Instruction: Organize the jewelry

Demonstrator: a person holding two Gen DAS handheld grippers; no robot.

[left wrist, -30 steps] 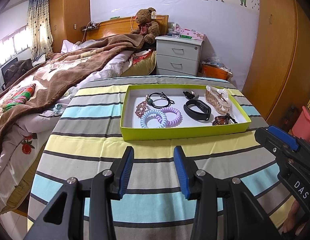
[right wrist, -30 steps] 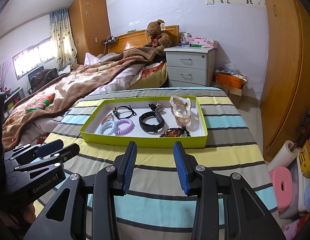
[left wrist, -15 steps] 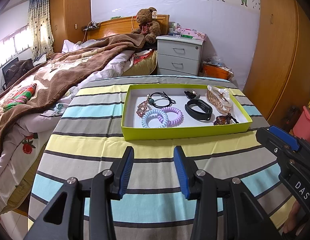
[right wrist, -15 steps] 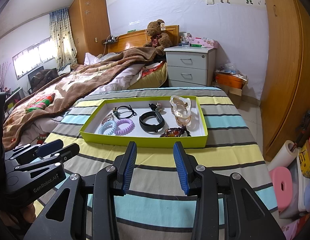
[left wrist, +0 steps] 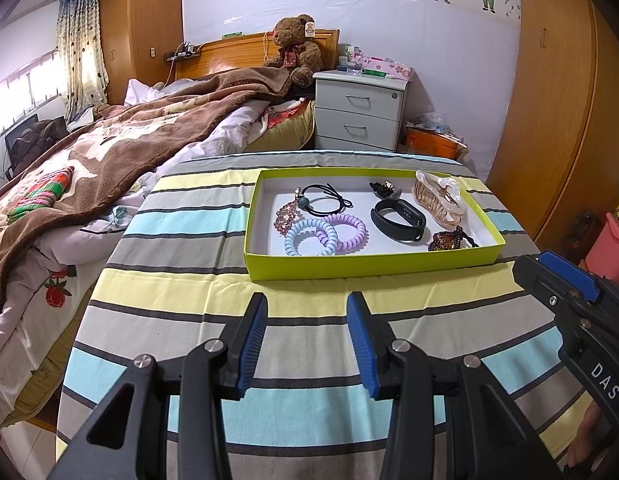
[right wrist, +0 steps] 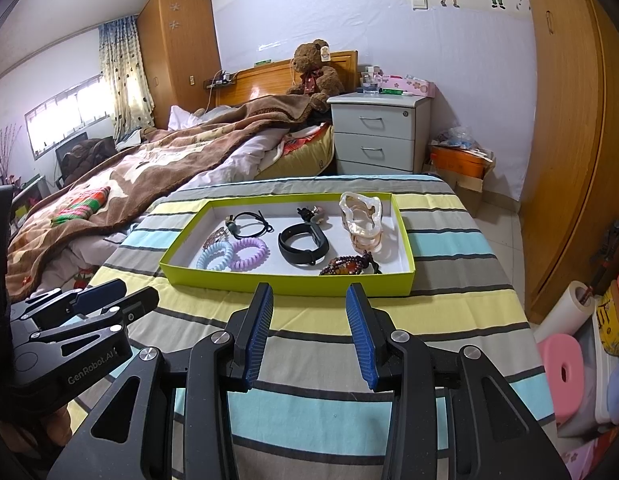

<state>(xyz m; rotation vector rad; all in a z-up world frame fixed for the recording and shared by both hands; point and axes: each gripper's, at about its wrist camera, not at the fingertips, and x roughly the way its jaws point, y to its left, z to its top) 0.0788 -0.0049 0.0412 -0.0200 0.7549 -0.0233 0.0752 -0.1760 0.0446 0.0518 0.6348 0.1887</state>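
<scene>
A lime-green tray (left wrist: 349,267) (right wrist: 269,282) sits on the striped table. In it lie a blue coil hair tie (left wrist: 309,236), a purple coil hair tie (left wrist: 346,231), a black wristband (left wrist: 397,220), a pale claw hair clip (left wrist: 439,198), a black elastic tie (left wrist: 324,199), a beaded bracelet (left wrist: 445,240) and a pink rhinestone piece (left wrist: 284,216). My left gripper (left wrist: 306,322) is open and empty, short of the tray's front wall. My right gripper (right wrist: 309,312) is open and empty, also just short of the front wall.
A bed with a brown blanket (left wrist: 109,152) lies to the left. A white nightstand (left wrist: 359,110) and a teddy bear (left wrist: 295,46) stand behind. A wooden wardrobe (left wrist: 549,100) is at right. Pink foam rolls and boxes (right wrist: 569,368) crowd the floor at right.
Both grippers stay open and nearly still. The left view has shifted very slightly; the tray and jewelry have not moved.
</scene>
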